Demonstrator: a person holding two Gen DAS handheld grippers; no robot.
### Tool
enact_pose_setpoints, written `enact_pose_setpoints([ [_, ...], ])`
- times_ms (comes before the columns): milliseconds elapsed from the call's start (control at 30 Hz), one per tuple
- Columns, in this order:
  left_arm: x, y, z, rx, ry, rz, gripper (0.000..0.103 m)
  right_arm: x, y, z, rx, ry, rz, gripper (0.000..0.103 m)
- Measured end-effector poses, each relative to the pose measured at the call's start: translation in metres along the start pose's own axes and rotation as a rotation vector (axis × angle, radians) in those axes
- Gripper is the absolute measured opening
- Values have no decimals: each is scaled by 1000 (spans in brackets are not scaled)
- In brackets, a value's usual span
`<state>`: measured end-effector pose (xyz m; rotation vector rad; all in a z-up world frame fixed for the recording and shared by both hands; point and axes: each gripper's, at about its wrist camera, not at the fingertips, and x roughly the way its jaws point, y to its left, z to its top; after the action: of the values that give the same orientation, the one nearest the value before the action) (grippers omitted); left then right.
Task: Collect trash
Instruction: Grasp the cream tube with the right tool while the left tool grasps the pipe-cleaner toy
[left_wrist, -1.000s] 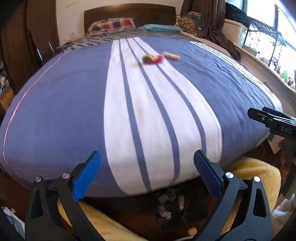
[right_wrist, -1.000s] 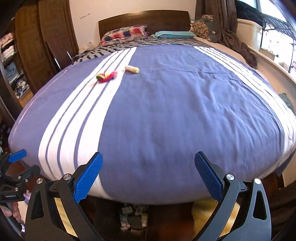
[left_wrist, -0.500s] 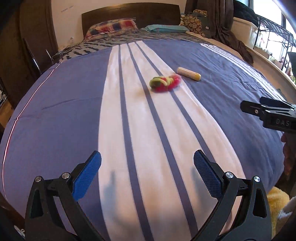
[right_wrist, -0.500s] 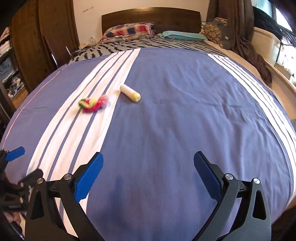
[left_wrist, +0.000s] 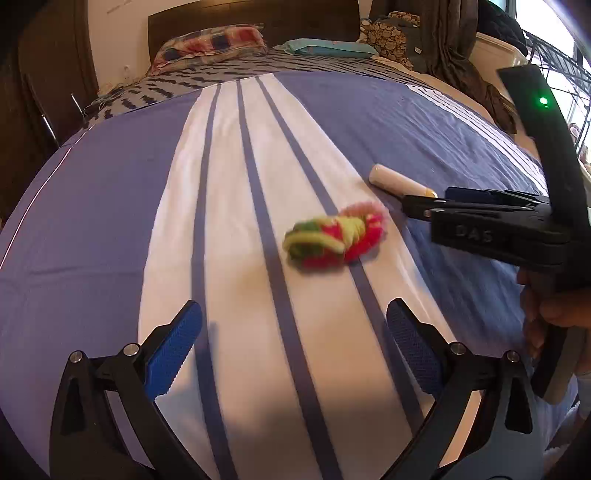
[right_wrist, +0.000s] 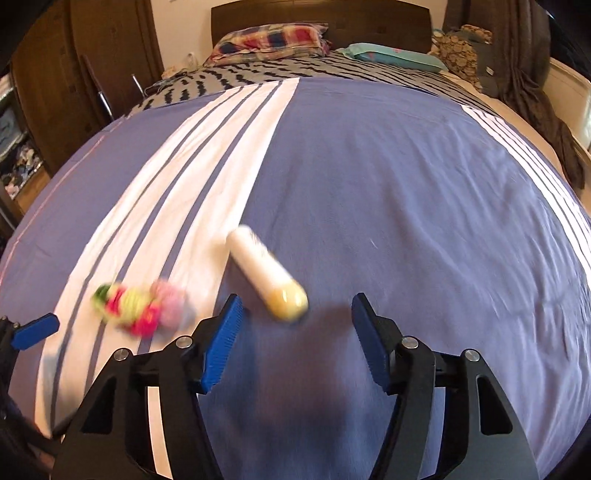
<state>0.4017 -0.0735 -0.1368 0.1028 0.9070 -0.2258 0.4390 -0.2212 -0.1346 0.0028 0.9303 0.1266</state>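
Two small pieces of trash lie near each other on a wide bed. One is a white tube (right_wrist: 264, 271) with a yellowish cap, lying tilted on the bedspread (right_wrist: 406, 192) at the edge where a white striped band meets the plain blue cloth. The other is a blurred bundle of pink, red and yellow-green material (left_wrist: 334, 234), resting on the white striped band just beside the tube, apart from it.

Seen from the right wrist camera, the right gripper (right_wrist: 297, 341) hangs over the blue cloth with its capped end of the tube just ahead of the gap between the blue pads. Its jaws are closing, roughly half apart, and nothing is between them; the pads touch neither the tube nor the bundle. In the left wrist view this same gripper shows from the side at the right edge, held by a hand (left_wrist: 554, 314), its tips near the tube's cap.

The left gripper (left_wrist: 293, 350) sits low over the white band with its jaws spread wide and empty, the bundle lying ahead of them, well clear of the pads.

At the far end of the bed are a plaid pillow (right_wrist: 269, 38), a teal pillow (right_wrist: 391, 57) and a dark wooden headboard (right_wrist: 321, 16).
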Motion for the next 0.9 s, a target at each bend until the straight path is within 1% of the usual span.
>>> enact_pose_setpoints([
  [100,11,-4,11,8,-1,-11,95,14,6,12,-24,6,-6,61],
  [133,15,-6,15,12,-2,-14,95,16,7,14,-30,5,-10,54],
  [167,18,-8,17,16,-2,-16,95,16,6,16,-30,2,-12,41],
  [200,22,-11,21,22,-1,-19,95,17,3,17,-25,0,-18,34],
  [233,26,-13,25,27,-3,-17,95,16,1,18,-17,-2,-24,24],
  [267,29,-14,27,29,-4,-14,95,17,-2,19,-10,-3,-25,22],
  [367,39,-18,36,36,-3,-15,95,16,-12,18,16,1,11,21],
  [433,46,-19,39,40,10,-26,92,13,-16,15,11,5,9,21],
  [467,50,-20,41,39,17,-34,89,10,-17,12,5,7,5,21],
  [500,51,-20,41,39,19,-43,83,9,-18,11,3,7,3,21],
  [533,51,-21,42,42,14,-48,75,5,-19,8,2,8,0,21],
  [567,50,-22,43,46,8,-56,69,3,-20,5,1,8,-5,21],
  [600,48,-23,43,52,2,-64,61,1,-20,3,0,9,-13,21],
  [767,40,-29,35,69,10,-57,56,-14,-22,-13,5,10,-13,21],
  [800,36,-29,31,67,11,-58,53,-18,-22,-17,7,10,-11,21],
  [833,33,-29,30,65,12,-60,52,-23,-21,-22,7,7,-10,21],
  [900,20,-27,21,51,14,-63,51,-36,-20,-32,5,0,-10,21],
])
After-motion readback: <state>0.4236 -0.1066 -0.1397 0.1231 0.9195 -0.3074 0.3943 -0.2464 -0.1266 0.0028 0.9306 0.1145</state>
